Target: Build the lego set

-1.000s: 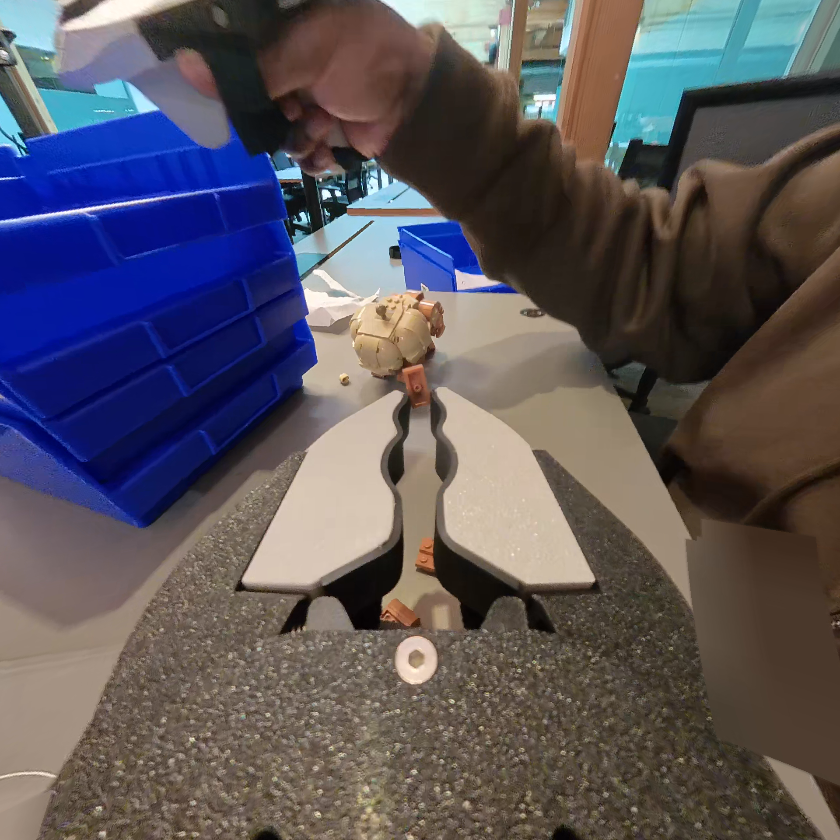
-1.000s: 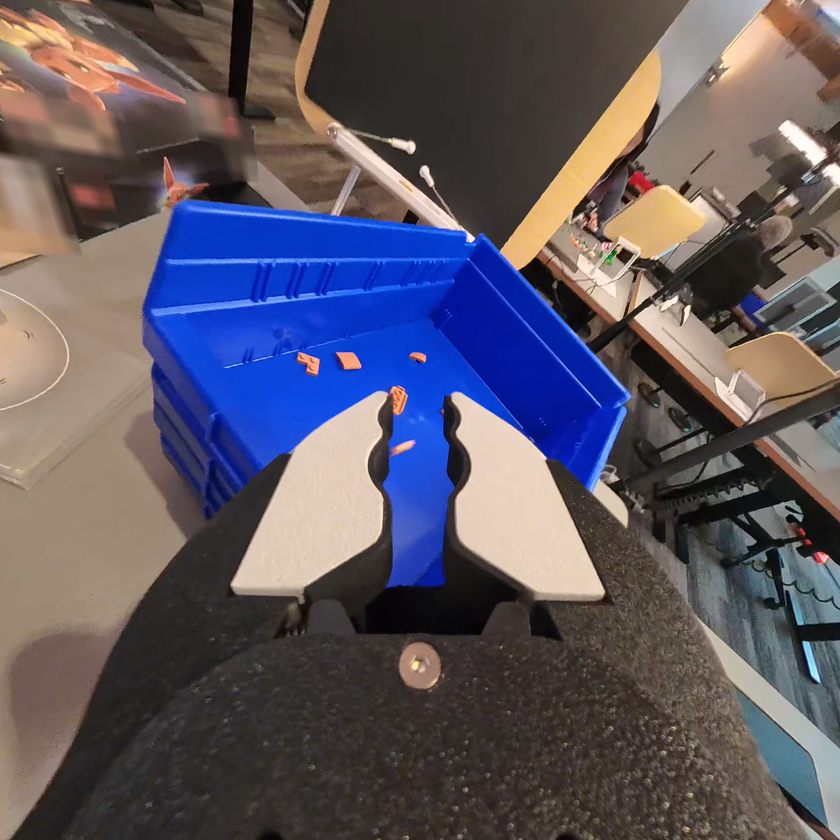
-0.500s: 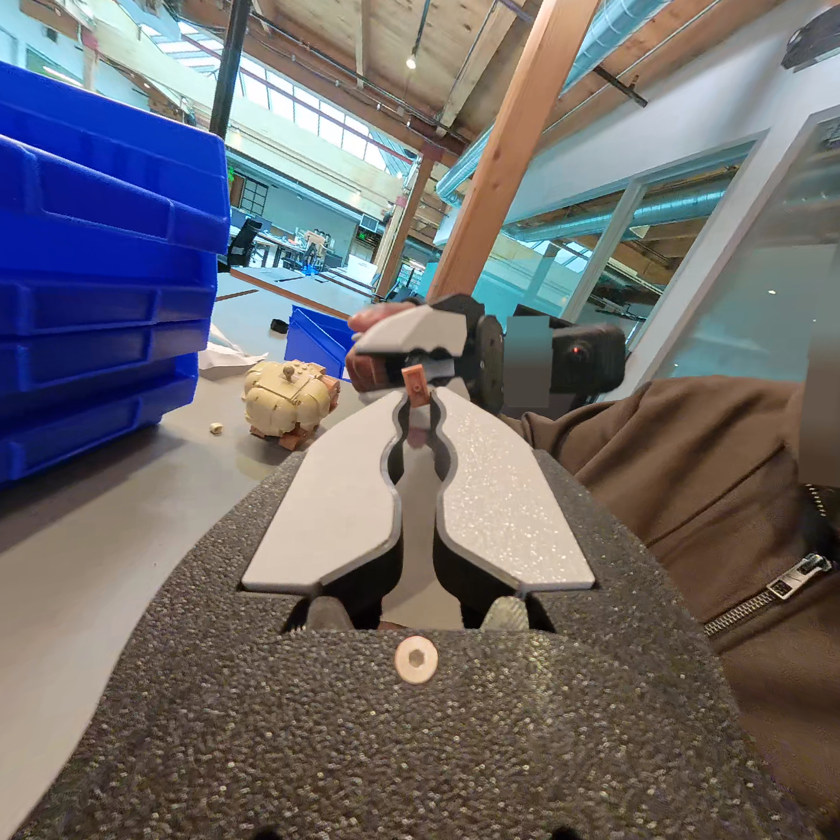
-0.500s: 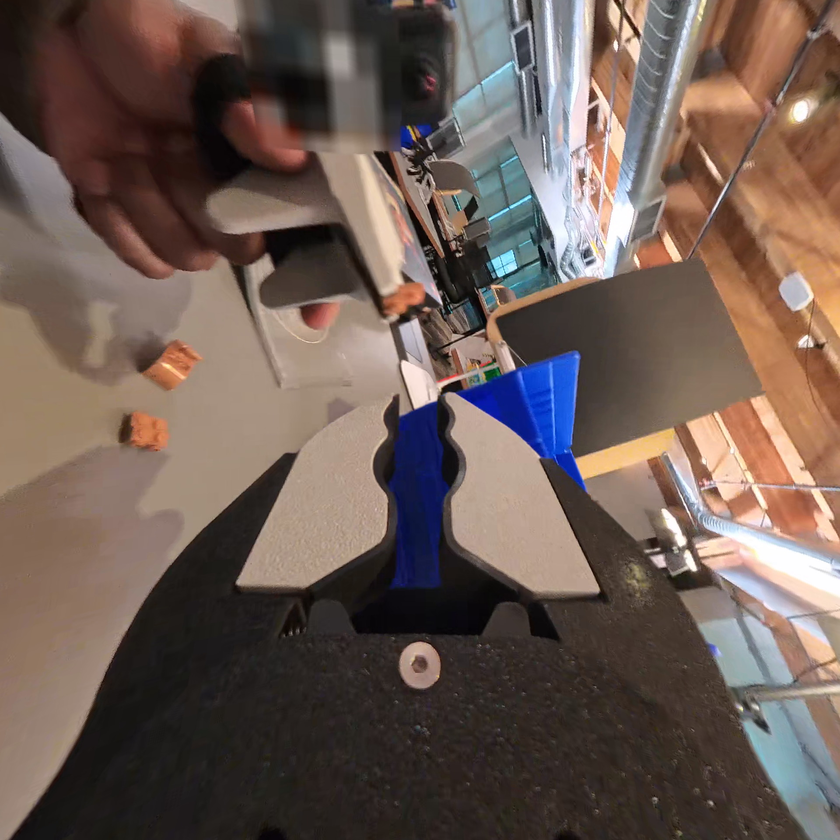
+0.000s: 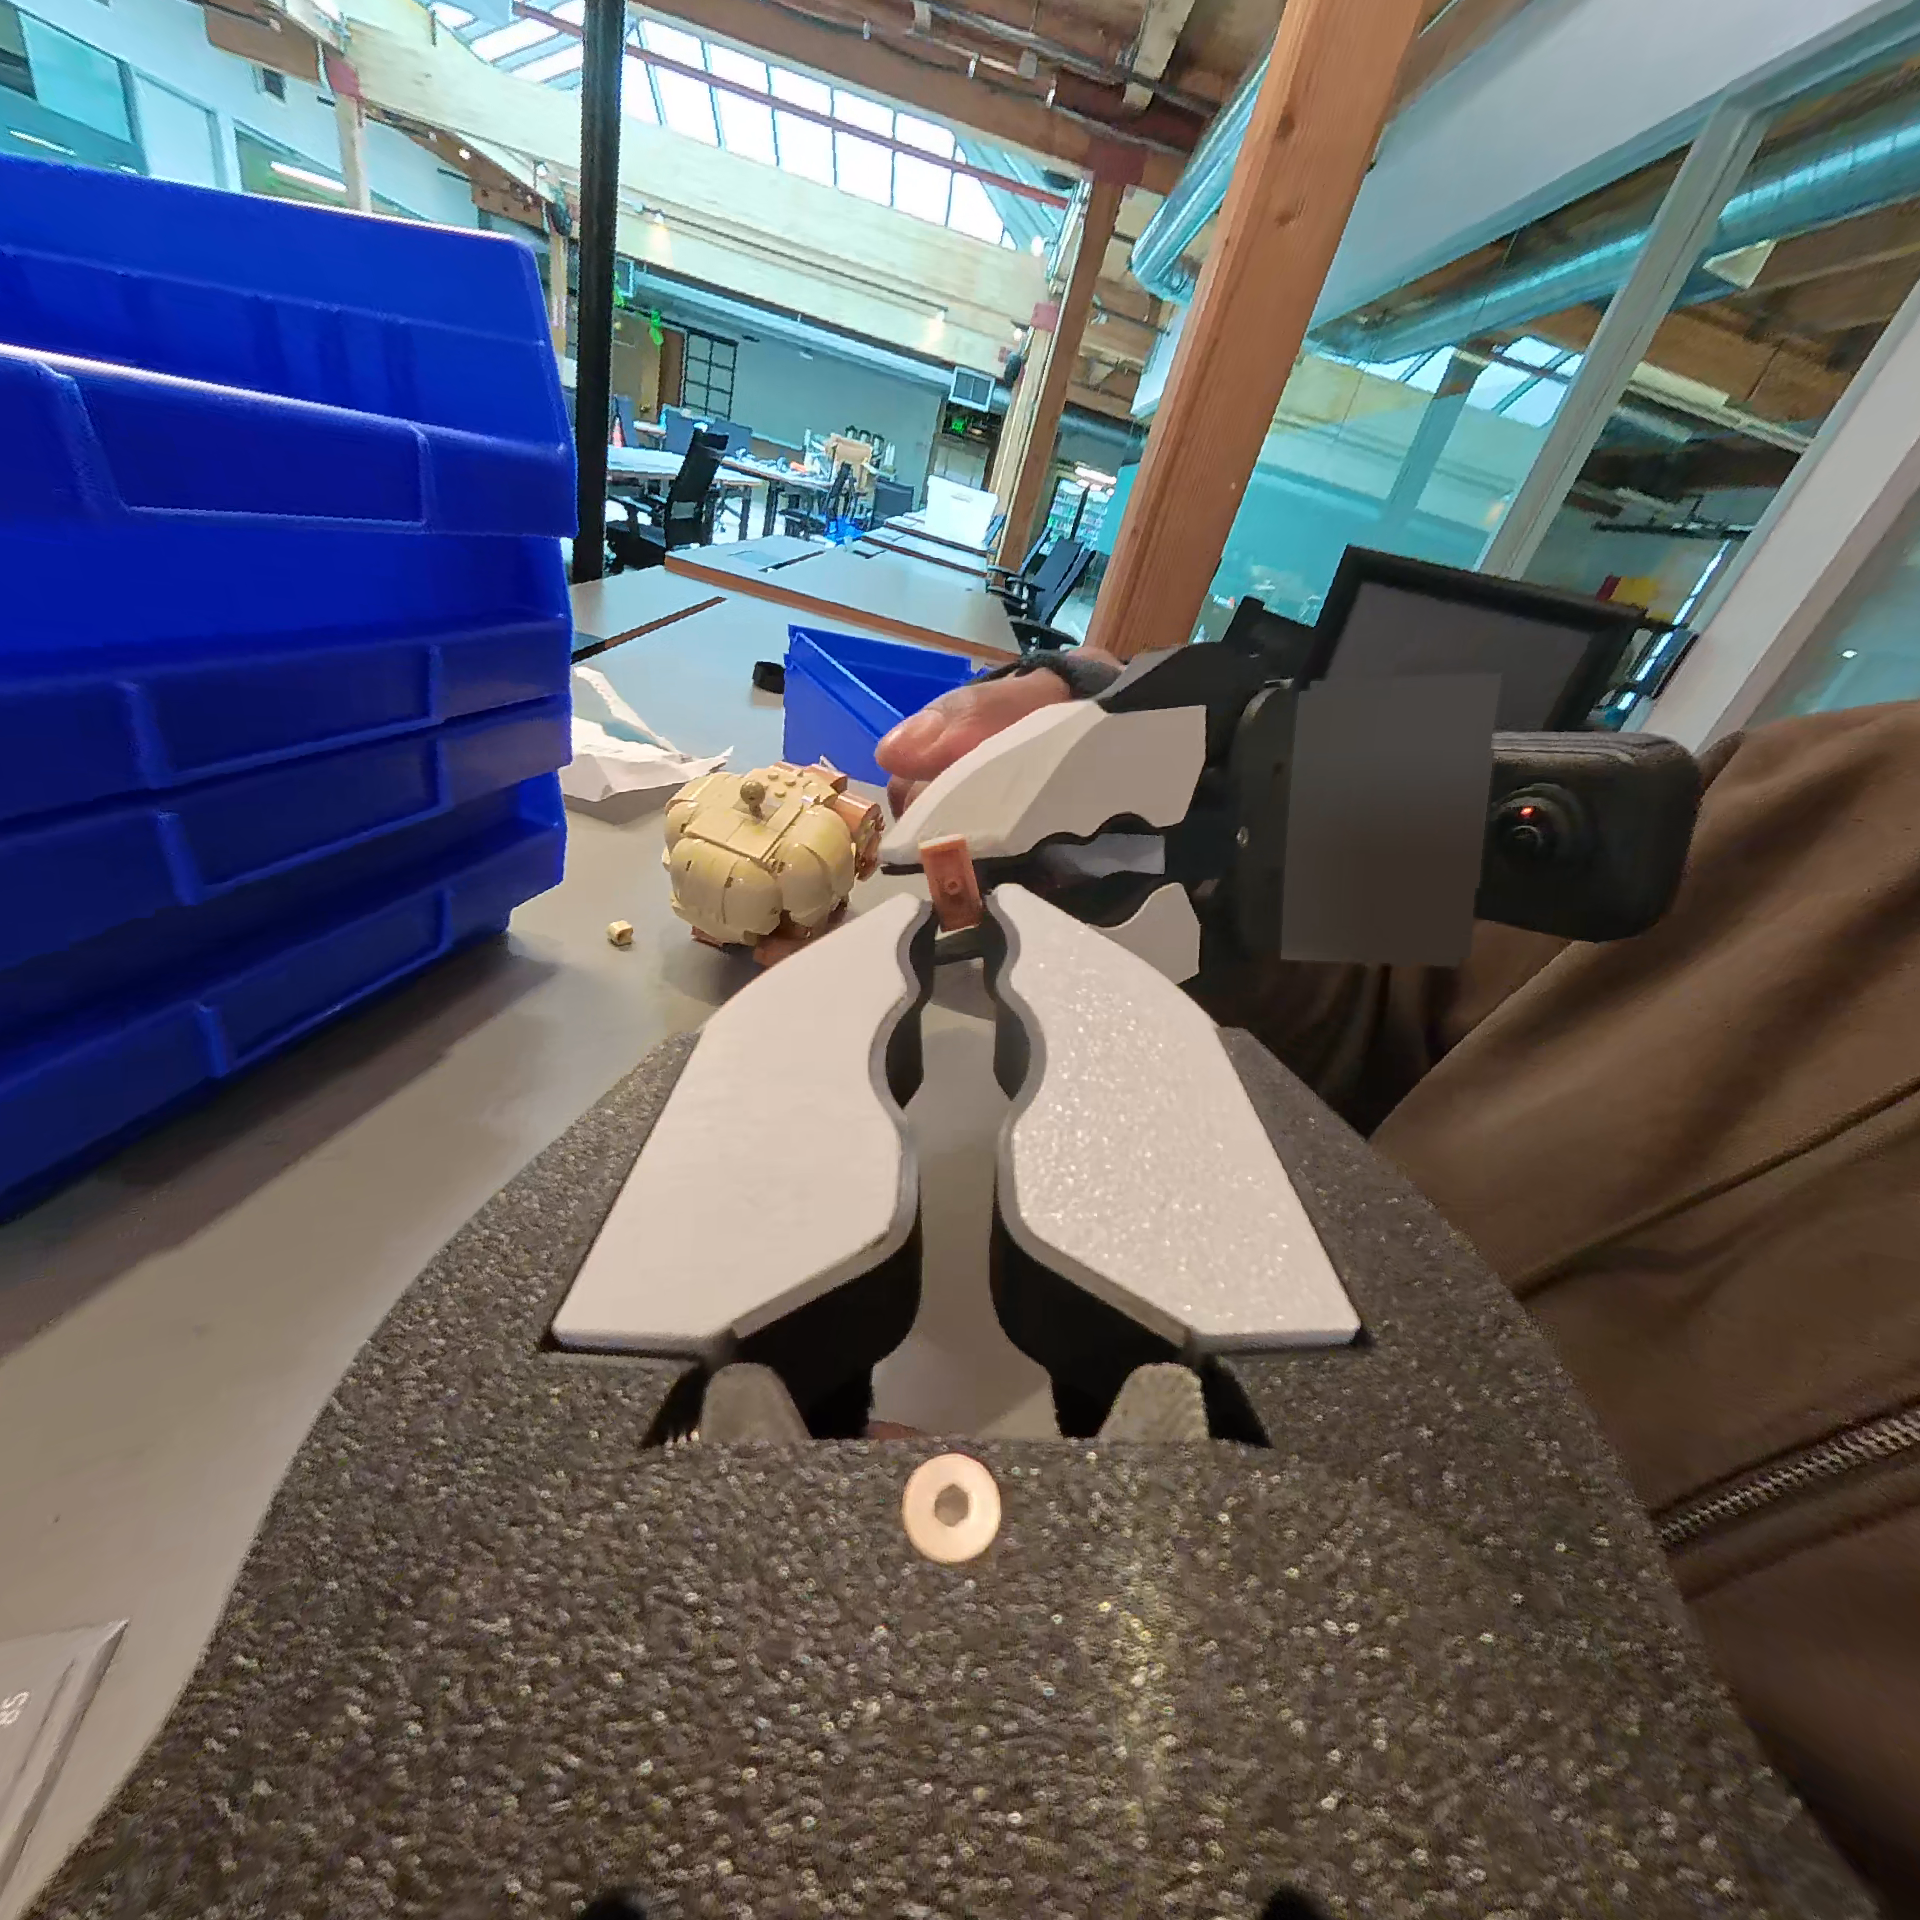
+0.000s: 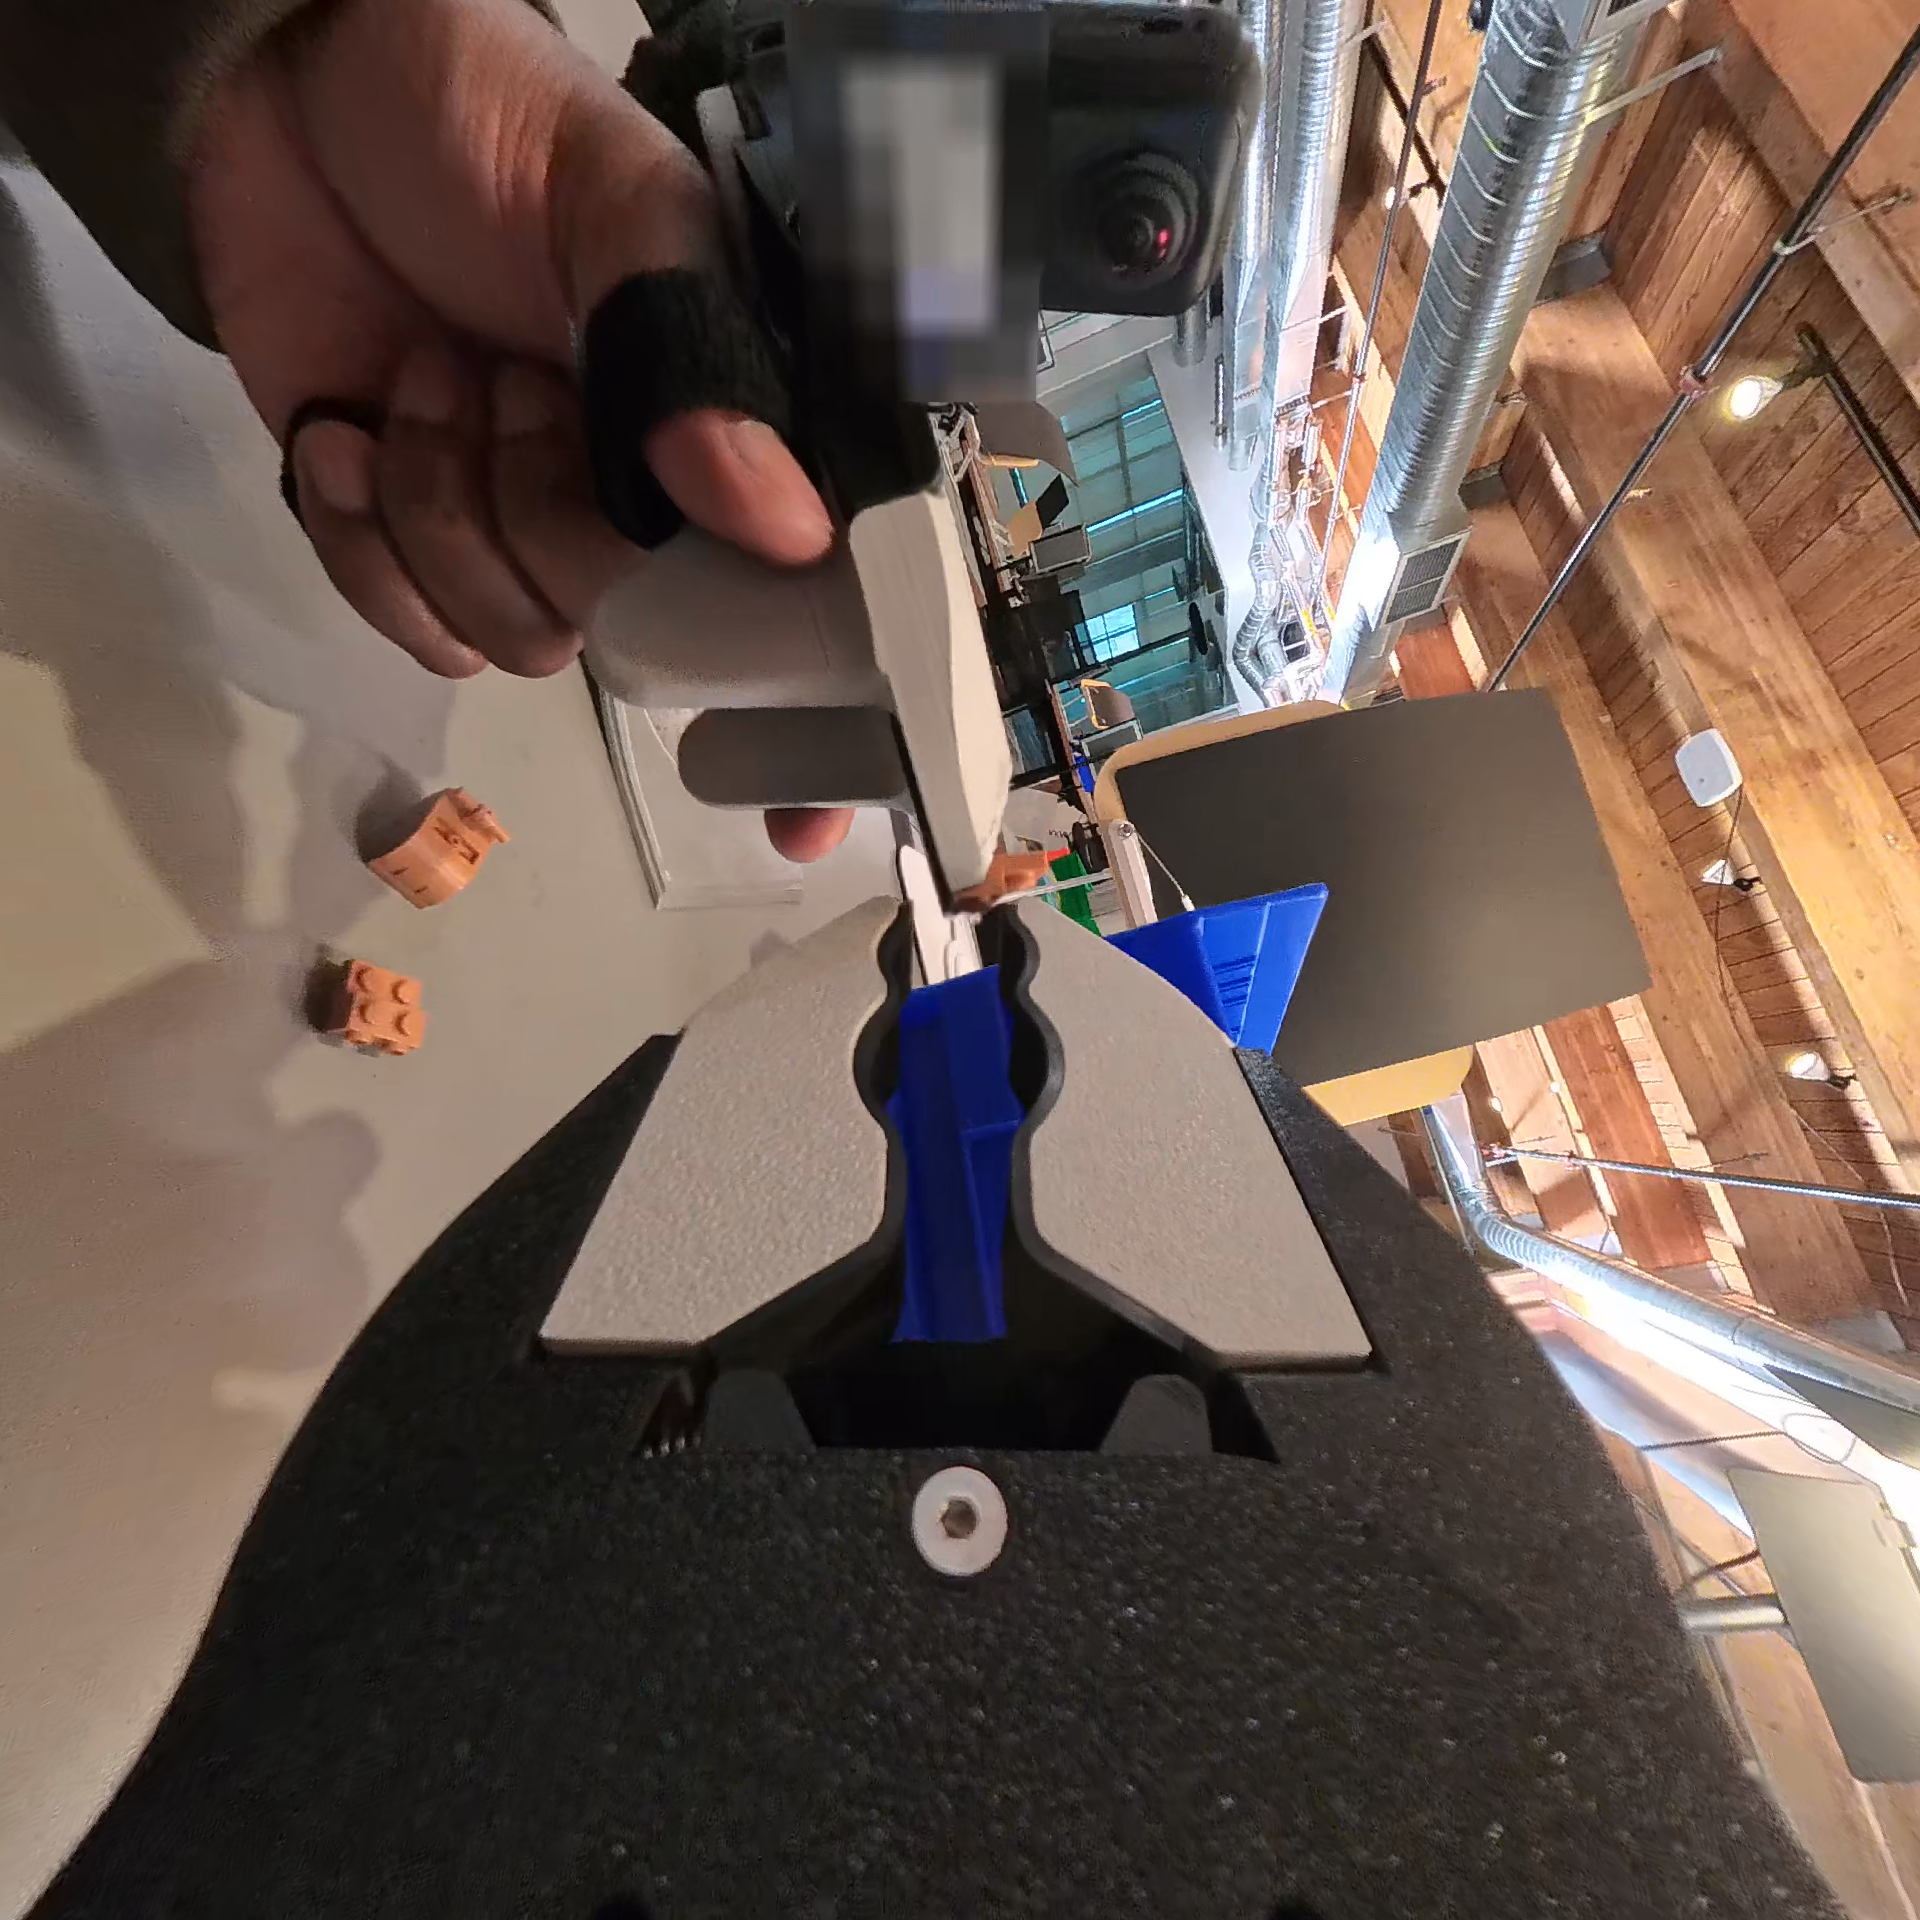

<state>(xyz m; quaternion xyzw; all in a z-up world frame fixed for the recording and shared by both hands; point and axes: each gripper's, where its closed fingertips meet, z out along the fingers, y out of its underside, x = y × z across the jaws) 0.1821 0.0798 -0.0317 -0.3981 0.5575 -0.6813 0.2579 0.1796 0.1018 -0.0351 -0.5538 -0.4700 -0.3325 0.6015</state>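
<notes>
The left gripper [image 5: 954, 906] is pinching a small reddish-brown plate [image 5: 952, 881] at the very tips of its fingers, and that plate is the landmark for everything else here. It is standing with its long axis running up out of the fingertips, so most of its length is sticking clear above them.

The right gripper [image 5: 904, 847] is coming in from the right of the plate, turned on its side, its upper finger tip lying just above and beside the plate's top end. In the right wrist view the plate [image 6: 1000, 881] is sitting just past the right gripper's tips [image 6: 956, 925], slightly right of the gap. The right gripper's fingers are standing a little apart with nothing between them; whether a tip is already touching the plate I cannot tell, as the left gripper's finger is covering the contact.

The tan rounded model [image 5: 764, 857] is resting on the grey table [image 5: 312, 1164] just left of and beyond the plate. Two loose orange bricks [image 6: 436, 847] [image 6: 372, 1008] are lying on the table below and well to the left of the plate in the right wrist view. A stack of blue bins [image 5: 260, 644] is standing farther left of the plate.

The coming move looks like a hand-over or regrasp: the right gripper is nearest, and should close across the plate's free upper end.
</notes>
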